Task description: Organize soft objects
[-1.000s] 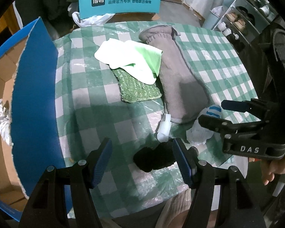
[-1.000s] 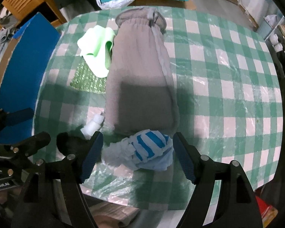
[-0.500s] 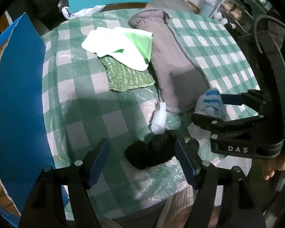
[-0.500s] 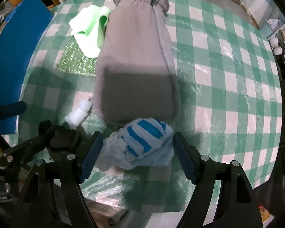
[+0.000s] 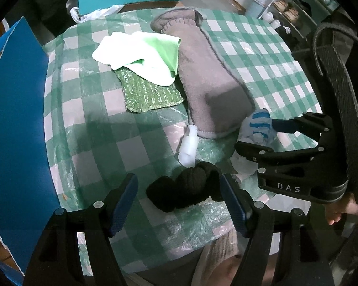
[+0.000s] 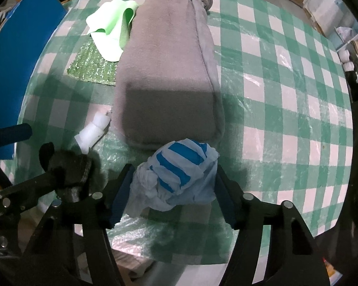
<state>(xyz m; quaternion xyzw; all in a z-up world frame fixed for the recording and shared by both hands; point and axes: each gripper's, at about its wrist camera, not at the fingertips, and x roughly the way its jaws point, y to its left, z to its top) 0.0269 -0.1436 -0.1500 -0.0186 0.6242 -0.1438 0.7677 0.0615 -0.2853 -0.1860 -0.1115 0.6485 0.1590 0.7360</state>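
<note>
- Our right claw [image 6: 173, 190] points down over a blue-striped bundle [image 6: 179, 174] at the near edge of the checked tabletop [image 6: 286, 76]; the jaws are closing with the bundle between them, the pads at its sides, though we cannot say they press it yet.
- Our left claw [image 5: 179, 197] stands wide around a black bundle [image 5: 186, 190], which lies on the tabletop just beside the right pad and apart from the left one; nothing is gripped.
- Both bundles sit near us, likely so each claw can take one without crossing the other.
- A grey pouch [image 6: 167, 71] lies lengthwise down the middle, its near end touching the striped bundle.
- A pale green cloth [image 5: 143, 54] is draped partly over a glittery green mat [image 5: 150, 93], beside the pouch.
- A small white roll [image 5: 188, 147] rests between the pouch and the black bundle.
- We judge sorting has barely begun: every soft thing is on the tabletop, none lifted.
</note>
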